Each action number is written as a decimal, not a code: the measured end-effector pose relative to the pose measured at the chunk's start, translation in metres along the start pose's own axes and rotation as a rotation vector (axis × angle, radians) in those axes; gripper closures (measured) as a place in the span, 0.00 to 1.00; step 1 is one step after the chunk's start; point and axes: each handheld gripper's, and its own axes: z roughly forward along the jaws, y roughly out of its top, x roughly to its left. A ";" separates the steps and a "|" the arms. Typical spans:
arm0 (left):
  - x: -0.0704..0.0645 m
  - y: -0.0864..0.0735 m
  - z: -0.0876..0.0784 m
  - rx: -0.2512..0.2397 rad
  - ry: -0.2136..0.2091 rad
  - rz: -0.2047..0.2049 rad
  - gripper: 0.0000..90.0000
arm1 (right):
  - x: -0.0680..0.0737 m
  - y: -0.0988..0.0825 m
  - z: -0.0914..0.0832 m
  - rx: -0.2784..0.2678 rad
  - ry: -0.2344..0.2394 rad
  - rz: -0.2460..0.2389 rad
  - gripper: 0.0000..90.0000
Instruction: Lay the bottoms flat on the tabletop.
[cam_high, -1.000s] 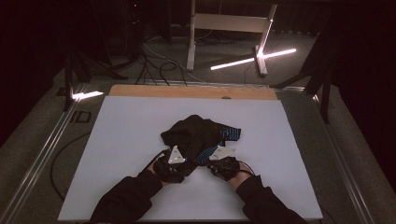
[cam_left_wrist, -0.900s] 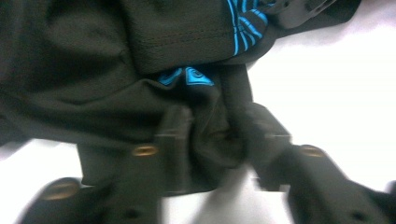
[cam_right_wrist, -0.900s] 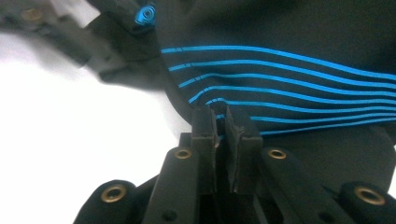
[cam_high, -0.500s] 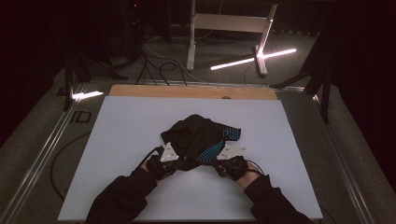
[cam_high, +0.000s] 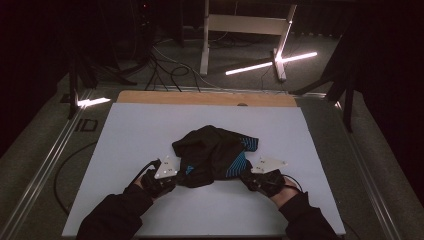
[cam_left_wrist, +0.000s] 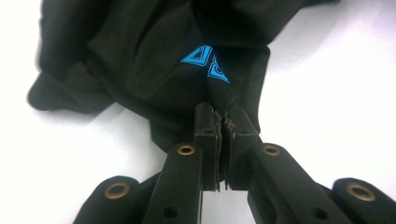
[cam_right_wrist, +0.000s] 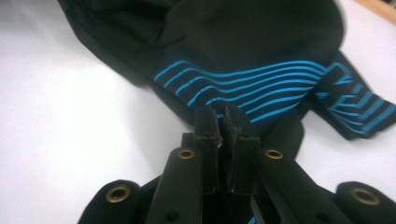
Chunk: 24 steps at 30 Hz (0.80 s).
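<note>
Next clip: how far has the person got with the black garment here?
Done: both claws are clamped on the black garment, the left claw near a blue logo, the right claw by blue stripes. In hand: holding its near edge at two points. Left: it lies bunched on the white table, not spread or folded.

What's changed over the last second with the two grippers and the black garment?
The left gripper and the right gripper have drawn apart along the near edge of the black garment, pulling that edge wider. Both are shut on the cloth, as the gripper views show. The garment's bunched middle has stayed where it was on the white table.
</note>
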 end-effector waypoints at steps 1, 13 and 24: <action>0.000 -0.002 -0.003 0.001 0.003 0.005 0.95 | -0.002 -0.002 -0.007 -0.008 -0.007 -0.001 0.94; -0.004 -0.028 -0.034 0.015 -0.036 0.021 0.95 | -0.017 -0.035 -0.045 -0.005 -0.054 0.071 0.94; -0.024 -0.047 -0.048 0.019 -0.133 0.050 0.95 | -0.006 -0.055 -0.063 -0.010 -0.039 0.112 0.94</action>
